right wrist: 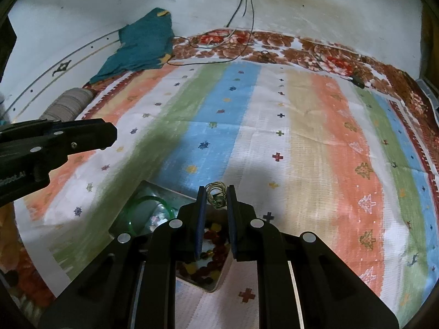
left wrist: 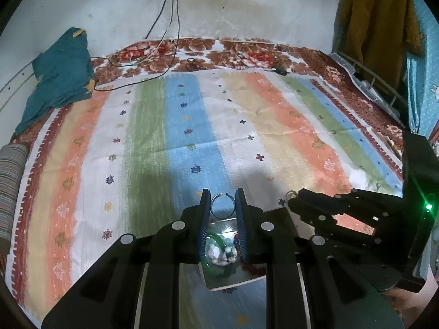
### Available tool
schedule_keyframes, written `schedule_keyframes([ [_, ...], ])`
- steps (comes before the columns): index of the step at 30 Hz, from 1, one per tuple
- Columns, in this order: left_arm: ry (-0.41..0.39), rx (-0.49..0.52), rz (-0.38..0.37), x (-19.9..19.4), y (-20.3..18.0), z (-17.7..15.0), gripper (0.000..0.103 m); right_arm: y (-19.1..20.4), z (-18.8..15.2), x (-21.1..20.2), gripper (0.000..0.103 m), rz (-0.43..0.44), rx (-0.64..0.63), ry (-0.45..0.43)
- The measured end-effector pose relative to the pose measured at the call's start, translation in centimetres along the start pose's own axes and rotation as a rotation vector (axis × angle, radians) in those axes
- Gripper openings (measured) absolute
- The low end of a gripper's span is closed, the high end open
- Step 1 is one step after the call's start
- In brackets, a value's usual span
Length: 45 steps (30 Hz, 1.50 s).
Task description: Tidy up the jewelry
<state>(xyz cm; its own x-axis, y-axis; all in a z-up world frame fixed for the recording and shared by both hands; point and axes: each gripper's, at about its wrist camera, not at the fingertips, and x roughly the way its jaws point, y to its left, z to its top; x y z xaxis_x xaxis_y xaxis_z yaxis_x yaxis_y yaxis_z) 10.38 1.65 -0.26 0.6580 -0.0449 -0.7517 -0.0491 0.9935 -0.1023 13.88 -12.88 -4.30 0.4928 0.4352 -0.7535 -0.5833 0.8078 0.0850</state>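
— What do the left tongs [left wrist: 222, 201] hold?
— A split silver ring [left wrist: 222, 205], above the tray [left wrist: 233, 283] on the bed [left wrist: 247, 126].
— The right tongs [right wrist: 215, 196]?
— Clamped on a coiled wire piece [right wrist: 216, 194], over the tray's beads [right wrist: 212, 242].

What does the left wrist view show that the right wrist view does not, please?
Only the left wrist view shows the silver open ring held between the left gripper fingers, and the mustard garment hanging at right. Only the right wrist view shows the coiled wire piece in the right gripper, and the amber beads below it. Both show the green bangle, the tray, the striped bedspread and the teal cloth.
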Motion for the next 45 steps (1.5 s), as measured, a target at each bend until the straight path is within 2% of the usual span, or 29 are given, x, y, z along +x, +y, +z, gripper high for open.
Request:
schedule_keyframes([
  [13, -0.015, -0.018, -0.011, -1.7, -0.3, -1.2, 0.018, 0.7, -1.0, -1.2, 0.016, 0.040, 0.011, 0.001],
  [18, 0.004, -0.026, -0.022, -1.5, -0.2, -1.4, 0.019, 0.8, -1.4, -0.8, 0.016, 0.055, 0.007, 0.021],
  [19, 0.006, -0.031, -0.018, -1.5, -0.1, -1.4, 0.029, 0.9, -1.3, -0.8, 0.017, 0.054, 0.000, 0.022],
  [20, 0.006, -0.038, -0.013, -1.4, 0.1, -1.3, 0.034, 0.8, -1.3, -0.8, 0.023, 0.045, -0.003, 0.020],
  [21, 0.004, -0.046, -0.008, -1.5, 0.3, -1.3, 0.034, 0.7, -1.3, -0.9, 0.032, 0.032, -0.002, 0.017],
  [22, 0.001, -0.056, -0.004, -1.6, 0.6, -1.2, 0.035, 0.4, -1.3, -1.0, 0.034, 0.022, 0.006, 0.014],
  [29, -0.005, -0.070, 0.007, -2.0, 1.1, -1.3, 0.047, -0.6, -1.6, -2.1, 0.046, -0.005, 0.024, 0.003],
  [36, 0.006, -0.032, 0.028, -2.1, 0.9, -1.9, 0.059, -1.0, -2.1, -3.1, 0.061, -0.004, 0.035, -0.005],
  [41, 0.007, -0.018, 0.028, -3.0, 0.9, -2.8, 0.080, -1.6, -2.5, -3.8, 0.068, 0.001, 0.053, -0.005],
  [45, 0.006, 0.015, 0.017, -3.9, 0.4, -3.8, 0.087, -2.0, -3.0, -4.9, 0.076, 0.006, 0.066, -0.021],
])
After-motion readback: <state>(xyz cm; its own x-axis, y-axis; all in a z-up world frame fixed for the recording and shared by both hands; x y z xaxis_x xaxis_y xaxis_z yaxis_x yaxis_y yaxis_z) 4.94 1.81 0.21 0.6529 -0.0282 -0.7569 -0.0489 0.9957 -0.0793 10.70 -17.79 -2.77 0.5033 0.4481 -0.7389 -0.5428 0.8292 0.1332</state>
